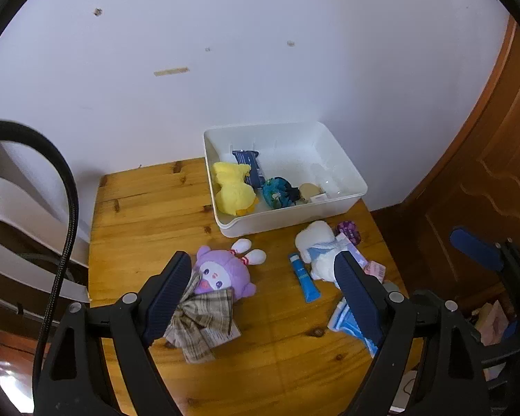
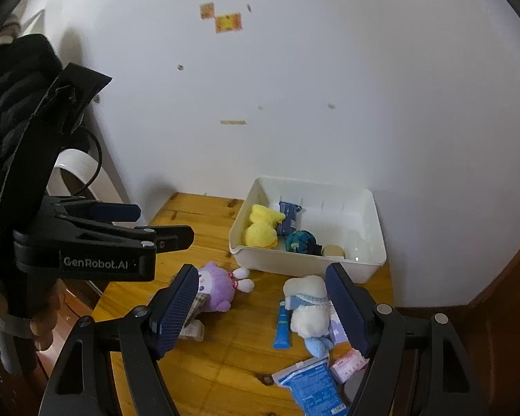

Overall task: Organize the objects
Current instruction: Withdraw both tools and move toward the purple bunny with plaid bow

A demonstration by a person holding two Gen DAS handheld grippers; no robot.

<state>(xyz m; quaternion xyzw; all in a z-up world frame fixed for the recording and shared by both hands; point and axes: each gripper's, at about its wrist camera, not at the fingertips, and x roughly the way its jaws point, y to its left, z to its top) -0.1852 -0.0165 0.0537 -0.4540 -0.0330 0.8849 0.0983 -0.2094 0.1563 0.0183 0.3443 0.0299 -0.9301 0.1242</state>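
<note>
A white bin (image 1: 294, 222) (image 2: 294, 265) stands at the back of the wooden table (image 1: 138, 208); in it lie a yellow plush (image 1: 232, 189) (image 2: 261, 230), a dark blue packet (image 1: 249, 166), a teal ball (image 1: 277, 192) and a beige round thing (image 1: 310, 190). In front of the bin lie a purple plush (image 1: 222, 270) (image 2: 216, 289) with a plaid bow, a white plush (image 1: 317, 249) (image 2: 306, 306), a blue tube (image 1: 305, 279) (image 2: 282, 327) and a blue packet (image 2: 312, 388). My left gripper (image 1: 261, 260) (image 2: 163, 223) hovers open above the purple plush. My right gripper (image 2: 260, 270) is open above the table, holding nothing.
A pink packet (image 2: 348, 364) and a small purple item (image 1: 348, 230) lie near the table's right edge. A white wall backs the table. A brown wooden door (image 1: 485, 173) is at the right. A black cable (image 1: 66, 242) hangs at the left.
</note>
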